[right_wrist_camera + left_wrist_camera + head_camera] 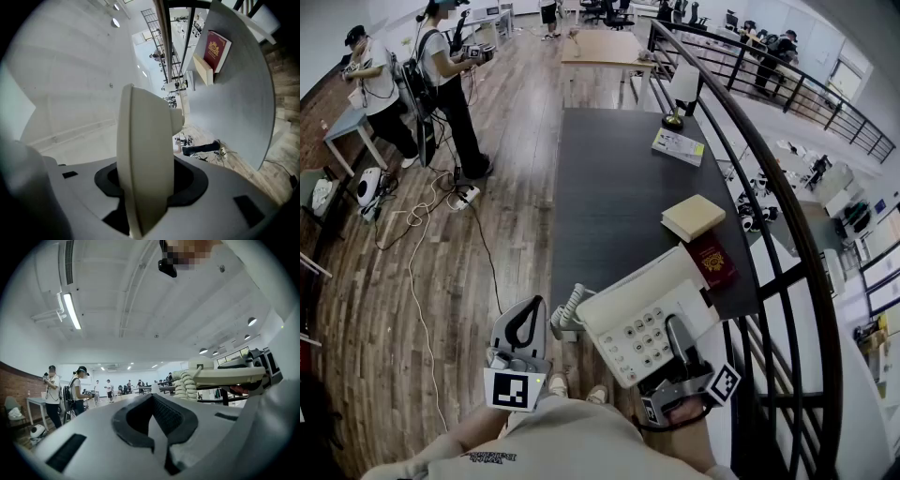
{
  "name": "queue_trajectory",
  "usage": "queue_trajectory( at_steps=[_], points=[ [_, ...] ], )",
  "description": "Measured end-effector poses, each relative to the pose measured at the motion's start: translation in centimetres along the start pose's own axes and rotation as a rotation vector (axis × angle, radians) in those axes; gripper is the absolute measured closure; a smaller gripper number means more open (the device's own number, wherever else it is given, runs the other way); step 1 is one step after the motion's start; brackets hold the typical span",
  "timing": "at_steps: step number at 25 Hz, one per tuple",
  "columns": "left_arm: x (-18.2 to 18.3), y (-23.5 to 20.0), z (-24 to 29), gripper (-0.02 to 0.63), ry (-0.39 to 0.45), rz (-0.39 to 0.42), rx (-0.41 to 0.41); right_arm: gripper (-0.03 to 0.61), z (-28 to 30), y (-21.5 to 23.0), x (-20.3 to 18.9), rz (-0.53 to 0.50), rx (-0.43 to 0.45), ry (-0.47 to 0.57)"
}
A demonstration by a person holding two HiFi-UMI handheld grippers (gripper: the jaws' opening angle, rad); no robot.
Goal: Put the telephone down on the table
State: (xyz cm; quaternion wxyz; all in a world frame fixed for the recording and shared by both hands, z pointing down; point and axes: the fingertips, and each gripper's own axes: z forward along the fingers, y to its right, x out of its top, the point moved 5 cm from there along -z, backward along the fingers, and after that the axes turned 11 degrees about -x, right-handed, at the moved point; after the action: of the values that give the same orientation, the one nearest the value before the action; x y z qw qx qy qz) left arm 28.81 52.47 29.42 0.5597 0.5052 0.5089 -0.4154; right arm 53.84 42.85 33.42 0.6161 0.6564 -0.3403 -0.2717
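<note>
The right gripper (677,339) clamps the near edge of a cream desk telephone (628,314), poised over the dark table's (600,187) near end; the left gripper (523,323) is closed and empty. The telephone's rigid, smooth plastic could likely slip, and its coiled cord (572,305) dangles.

The head view looked steeply down from above onto the near end of the table (609,187) and the telephone (642,323). The left gripper view faced level across the room. The right gripper view (rolled sideways) sat close behind the telephone. All three shared it.
</note>
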Motion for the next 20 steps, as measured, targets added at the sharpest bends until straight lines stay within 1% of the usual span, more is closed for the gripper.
queue_trajectory(
  at_steps=[4, 12, 17, 20],
  points=[
    [-0.4, -1.1, -1.2, 0.609, 0.002, -0.008, 0.016, 0.379, 0.9, 0.0, -1.6, 0.013, -0.004, -0.018],
    [-0.6, -2.8, -3.6, 0.609, -0.011, -0.008, 0.037, 0.38, 2.0, 0.0, -4.7, 0.004, -0.024, -0.076],
    [-0.7, -3.1, -4.2, 0.609, -0.016, -0.019, 0.046, 0.38, 2.2, 0.7, -5.2, 0.048, -0.034, -0.084],
    [-1.1, -3.1, -4.4, 0.609, -0.032, -0.012, 0.06, 0.38, 2.4, 1.1, -5.1, 0.062, -0.03, -0.094]
  ],
)
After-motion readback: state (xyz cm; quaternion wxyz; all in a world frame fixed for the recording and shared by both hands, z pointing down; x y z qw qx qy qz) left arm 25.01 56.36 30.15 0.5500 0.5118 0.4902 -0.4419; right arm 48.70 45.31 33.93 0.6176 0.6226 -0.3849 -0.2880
